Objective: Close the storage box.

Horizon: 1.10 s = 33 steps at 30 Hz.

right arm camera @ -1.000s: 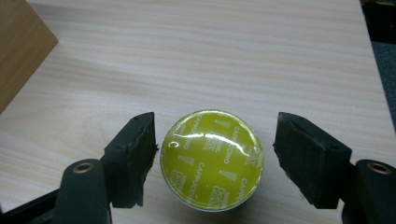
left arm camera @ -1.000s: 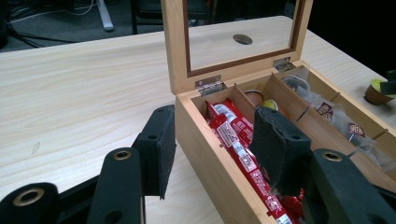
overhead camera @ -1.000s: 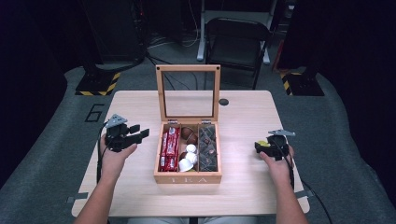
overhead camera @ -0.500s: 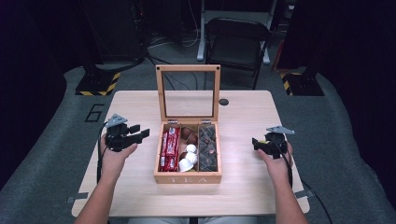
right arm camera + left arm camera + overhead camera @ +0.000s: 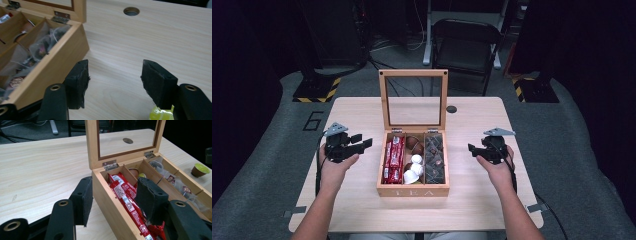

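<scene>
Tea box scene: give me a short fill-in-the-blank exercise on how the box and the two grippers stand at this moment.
1. The glass-paned lid of the wooden tea box stands ____.
2. The red packets lie in the box's ____ compartment, seen from the high view.
3. The word printed on the box's front wall is ____.
4. The left gripper has its jaws on either side of the box's near ____, not pressing it.

Missing words: open; left; TEA; wall
</scene>
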Tool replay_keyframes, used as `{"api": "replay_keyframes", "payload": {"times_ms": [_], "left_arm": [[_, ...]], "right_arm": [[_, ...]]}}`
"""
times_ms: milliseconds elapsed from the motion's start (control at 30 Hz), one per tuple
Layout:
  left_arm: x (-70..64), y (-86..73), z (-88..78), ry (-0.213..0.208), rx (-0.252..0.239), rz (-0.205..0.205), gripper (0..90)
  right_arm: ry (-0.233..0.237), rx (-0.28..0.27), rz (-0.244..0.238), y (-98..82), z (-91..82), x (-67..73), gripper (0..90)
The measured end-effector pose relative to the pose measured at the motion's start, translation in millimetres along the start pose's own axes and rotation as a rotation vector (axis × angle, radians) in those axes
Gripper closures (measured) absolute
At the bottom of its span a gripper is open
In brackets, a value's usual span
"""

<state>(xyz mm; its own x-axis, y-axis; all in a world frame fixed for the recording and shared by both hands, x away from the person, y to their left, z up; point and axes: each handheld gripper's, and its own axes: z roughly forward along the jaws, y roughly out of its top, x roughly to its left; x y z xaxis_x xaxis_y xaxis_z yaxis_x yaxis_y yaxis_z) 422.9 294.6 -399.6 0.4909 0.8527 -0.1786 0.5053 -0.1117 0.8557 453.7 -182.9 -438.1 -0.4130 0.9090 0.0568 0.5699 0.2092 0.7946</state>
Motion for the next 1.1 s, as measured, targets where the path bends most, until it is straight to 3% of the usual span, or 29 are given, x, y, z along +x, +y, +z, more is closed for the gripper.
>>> {"api": "replay_keyframes", "payload": {"times_ms": [133,300,700,1100], "left_arm": [[0.4,0.0,-0.7,-0.001,-0.003,-0.006,47.4],[0.0,0.6,-0.9,-0.002,-0.007,-0.003,47.4],[-1.6,1.3,1.5,0.003,0.0,0.005,46.5],[-0.9,1.0,1.6,0.004,-0.001,0.001,43.2]], "right_arm": [[0.043,-0.007,-0.023,19.6,-2.4,8.4,41.8],[0.065,-0.02,-0.061,37.8,-4.7,17.0,42.5],[0.128,-0.016,-0.126,90.6,2.7,47.1,37.4],[0.143,0.001,-0.12,111.3,22.7,48.4,36.4]]}}
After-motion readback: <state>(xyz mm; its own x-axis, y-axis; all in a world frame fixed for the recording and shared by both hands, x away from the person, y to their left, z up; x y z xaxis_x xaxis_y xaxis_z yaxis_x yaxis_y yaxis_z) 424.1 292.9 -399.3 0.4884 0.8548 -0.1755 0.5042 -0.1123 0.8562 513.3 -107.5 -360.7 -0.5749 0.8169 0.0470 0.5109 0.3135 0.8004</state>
